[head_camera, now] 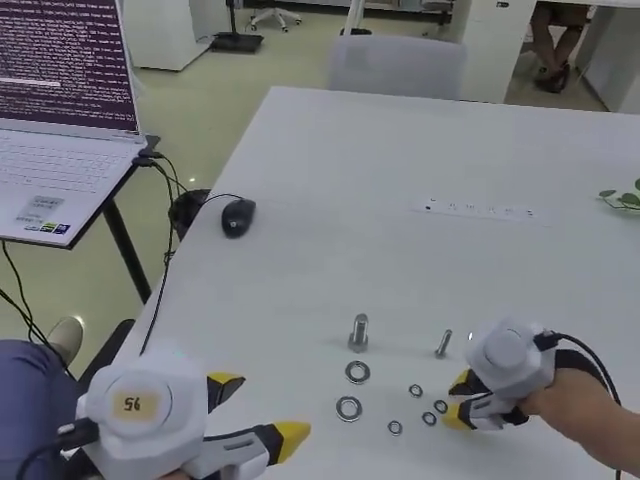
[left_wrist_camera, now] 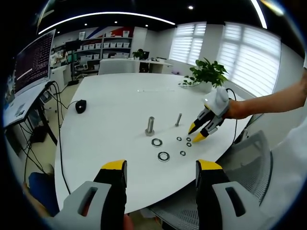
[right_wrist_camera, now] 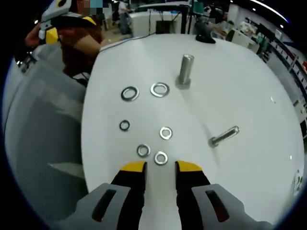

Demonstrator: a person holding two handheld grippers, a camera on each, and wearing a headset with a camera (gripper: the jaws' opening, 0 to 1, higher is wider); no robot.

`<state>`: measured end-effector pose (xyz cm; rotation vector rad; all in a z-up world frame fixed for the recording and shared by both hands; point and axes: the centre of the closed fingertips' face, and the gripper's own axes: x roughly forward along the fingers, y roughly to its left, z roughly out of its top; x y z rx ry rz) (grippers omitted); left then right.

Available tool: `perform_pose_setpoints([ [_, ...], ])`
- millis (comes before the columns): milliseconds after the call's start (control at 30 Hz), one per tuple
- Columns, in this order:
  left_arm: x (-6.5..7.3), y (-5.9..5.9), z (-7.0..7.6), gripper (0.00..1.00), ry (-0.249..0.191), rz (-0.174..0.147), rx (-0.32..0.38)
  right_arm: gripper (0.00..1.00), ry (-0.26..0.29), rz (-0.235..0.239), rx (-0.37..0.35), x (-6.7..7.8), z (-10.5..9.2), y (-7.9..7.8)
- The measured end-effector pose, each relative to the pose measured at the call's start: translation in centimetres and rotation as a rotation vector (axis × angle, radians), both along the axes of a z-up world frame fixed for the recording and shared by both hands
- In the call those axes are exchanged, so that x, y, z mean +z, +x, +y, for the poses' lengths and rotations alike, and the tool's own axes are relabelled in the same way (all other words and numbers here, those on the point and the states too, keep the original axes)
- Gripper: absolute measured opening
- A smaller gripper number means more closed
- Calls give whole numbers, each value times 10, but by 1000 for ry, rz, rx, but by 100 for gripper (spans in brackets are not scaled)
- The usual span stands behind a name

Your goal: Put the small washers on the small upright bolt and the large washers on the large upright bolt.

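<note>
The large upright bolt (head_camera: 358, 333) and the thinner small bolt (head_camera: 443, 343) stand on the white table (head_camera: 400, 160). In front of them lie two large washers (head_camera: 357, 373) (head_camera: 349, 408) and several small washers (head_camera: 415, 390). My right gripper (head_camera: 458, 402) is open, low over the table, just right of the small washers. In the right gripper view, one small washer (right_wrist_camera: 161, 157) lies flat just ahead of that gripper (right_wrist_camera: 160, 167), with nothing between the fingertips. My left gripper (head_camera: 260, 407) is open and empty at the table's near left edge, well short of the large washers (left_wrist_camera: 164, 156).
A black mouse (head_camera: 237, 215) with its cable lies at the table's left. A laptop (head_camera: 60, 120) sits on a side stand beyond that edge. A white power strip (head_camera: 478, 209) and plant leaves (head_camera: 622, 198) are farther back on the right. A grey chair (head_camera: 398, 65) stands behind the table.
</note>
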<state>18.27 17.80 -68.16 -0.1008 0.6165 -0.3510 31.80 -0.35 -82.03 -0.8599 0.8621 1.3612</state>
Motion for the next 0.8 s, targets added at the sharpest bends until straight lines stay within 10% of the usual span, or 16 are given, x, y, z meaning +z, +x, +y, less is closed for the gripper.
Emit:
perform_pose_setpoints([
  [800, 0, 4, -10, 55, 14, 2, -35, 15, -87, -6, 182, -4, 4, -5],
])
